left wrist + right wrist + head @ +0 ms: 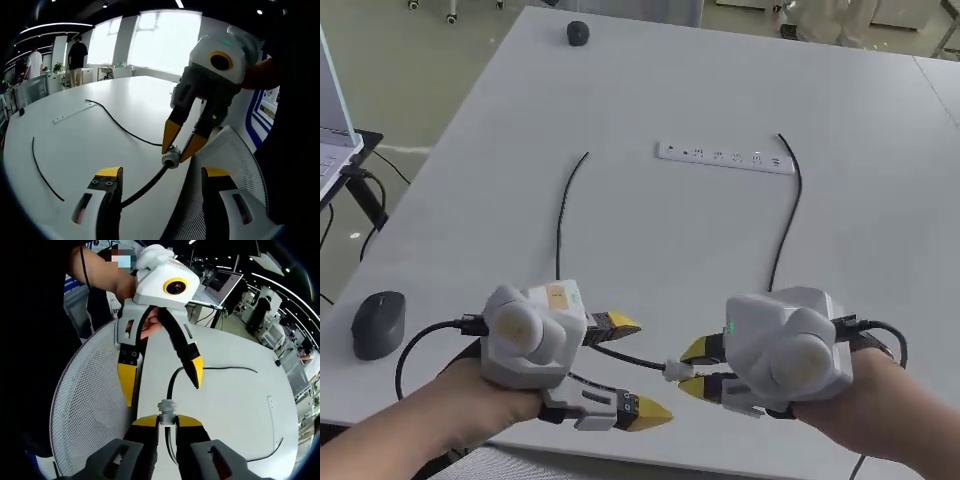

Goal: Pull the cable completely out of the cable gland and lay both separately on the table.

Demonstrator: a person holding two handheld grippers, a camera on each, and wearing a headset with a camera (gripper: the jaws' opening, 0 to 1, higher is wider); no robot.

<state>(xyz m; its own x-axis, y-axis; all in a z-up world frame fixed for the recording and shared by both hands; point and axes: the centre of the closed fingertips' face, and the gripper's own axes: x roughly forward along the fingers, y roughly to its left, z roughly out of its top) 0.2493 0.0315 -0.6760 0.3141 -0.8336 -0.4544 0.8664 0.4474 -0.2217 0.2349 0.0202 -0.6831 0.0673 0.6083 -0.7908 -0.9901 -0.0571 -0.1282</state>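
A small white cable gland sits on the end of a black cable near the table's front edge. My right gripper is shut on the gland, its yellow fingertips pinching both sides. From the gland the cable runs left between the jaws of my left gripper, then curves away across the table. My left gripper is open, and the cable passes close to its left jaw without being clamped. In the left gripper view the right gripper holds the gland.
A white power strip with its own black cord lies mid-table. A grey mouse rests at the left edge, a dark round object at the far end. A laptop stands off left. A mesh chair is below the front edge.
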